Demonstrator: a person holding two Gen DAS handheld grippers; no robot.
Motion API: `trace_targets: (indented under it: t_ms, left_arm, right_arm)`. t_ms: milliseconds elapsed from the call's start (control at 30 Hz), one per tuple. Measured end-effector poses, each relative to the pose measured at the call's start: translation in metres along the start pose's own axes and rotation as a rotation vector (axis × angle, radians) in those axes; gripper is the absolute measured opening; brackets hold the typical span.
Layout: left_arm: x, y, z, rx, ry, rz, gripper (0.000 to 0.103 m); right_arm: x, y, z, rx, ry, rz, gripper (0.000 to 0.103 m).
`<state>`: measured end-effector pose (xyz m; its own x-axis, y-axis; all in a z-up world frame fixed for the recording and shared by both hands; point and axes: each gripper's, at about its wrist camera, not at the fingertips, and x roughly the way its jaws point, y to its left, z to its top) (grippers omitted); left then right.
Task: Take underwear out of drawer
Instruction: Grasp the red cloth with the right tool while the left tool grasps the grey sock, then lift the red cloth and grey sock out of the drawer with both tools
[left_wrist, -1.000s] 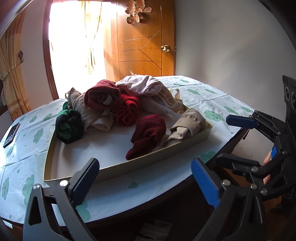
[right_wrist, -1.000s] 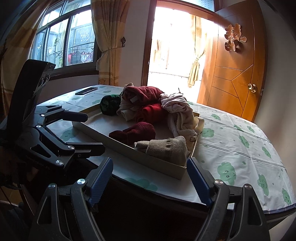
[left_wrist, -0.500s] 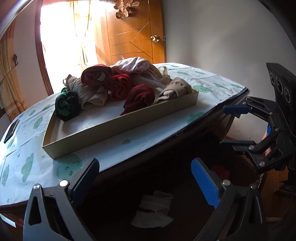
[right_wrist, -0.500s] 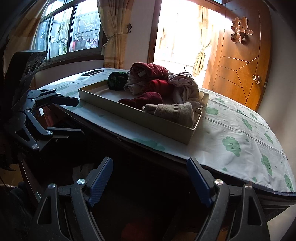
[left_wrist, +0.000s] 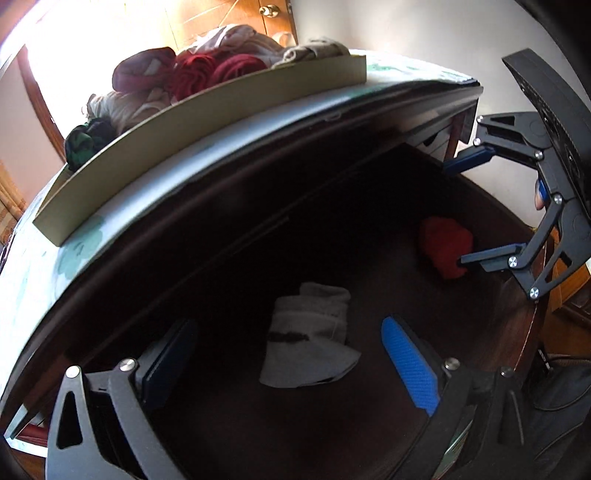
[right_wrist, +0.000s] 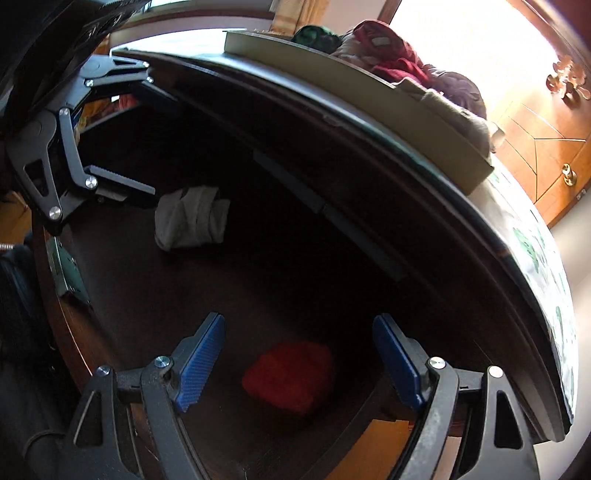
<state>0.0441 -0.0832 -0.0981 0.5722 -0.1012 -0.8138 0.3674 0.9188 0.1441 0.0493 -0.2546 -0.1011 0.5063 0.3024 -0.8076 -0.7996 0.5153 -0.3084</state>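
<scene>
Dark drawer (left_wrist: 332, 424), white underwear (left_wrist: 308, 339) lengthwise away from wide-open left gripper (left_wrist: 291, 365); right gripper (right_wrist: 299, 356) agape.

Readable text: none in either view.
Door (right_wrist: 554, 147): gold ornament (right_wrist: 569, 79) fixed near its top, shaped like a character; too blurred to read.
Clothing pile: pale tag (right_wrist: 382, 40) on a dark red garment; no lettering legible.

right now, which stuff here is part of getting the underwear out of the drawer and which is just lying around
Part of the job:
- white underwear in the open drawer
- red underwear in the drawer
- left gripper, open
- right gripper, open

Lying about:
- tray of rolled clothes on the table
- wooden door
</scene>
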Motion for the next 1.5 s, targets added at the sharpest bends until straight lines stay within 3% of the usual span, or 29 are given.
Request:
trace_targets:
  t_ms: [67, 233, 600, 867, 1067, 1233, 1333, 1500]
  left_arm:
    - [0.008, 0.0, 0.0, 0.012, 0.041, -0.029, 0.101]
    - [0.021, 0.0, 0.006, 0.049, 0.104, -0.045, 0.101]
    - [0.048, -0.01, 0.016, 0.104, 0.207, -0.119, 0.099]
    - [0.06, -0.009, 0.019, 0.111, 0.232, -0.129, 0.091]
    - [0.069, -0.01, 0.02, 0.122, 0.256, -0.115, 0.071]
    - [0.074, -0.007, 0.022, 0.119, 0.27, -0.127, 0.037]
    - [0.07, -0.005, 0.022, 0.105, 0.258, -0.143, 0.028]
    - [0.063, -0.001, 0.016, 0.085, 0.234, -0.153, 0.022]
  right_arm:
    - [0.009, 0.003, 0.0, -0.038, 0.05, 0.012, 0.083]
    - [0.029, -0.001, -0.001, -0.066, 0.175, 0.044, 0.066]
    - [0.056, 0.002, -0.007, -0.146, 0.337, 0.086, 0.066]
    - [0.075, 0.001, -0.01, -0.176, 0.368, 0.08, 0.065]
    - [0.08, 0.021, -0.01, -0.195, 0.371, 0.055, 0.062]
    - [0.077, 0.029, -0.018, -0.183, 0.346, 0.017, 0.052]
    - [0.071, 0.026, -0.021, -0.141, 0.31, 0.018, 0.041]
    - [0.06, 0.019, -0.026, -0.063, 0.256, 0.028, 0.028]
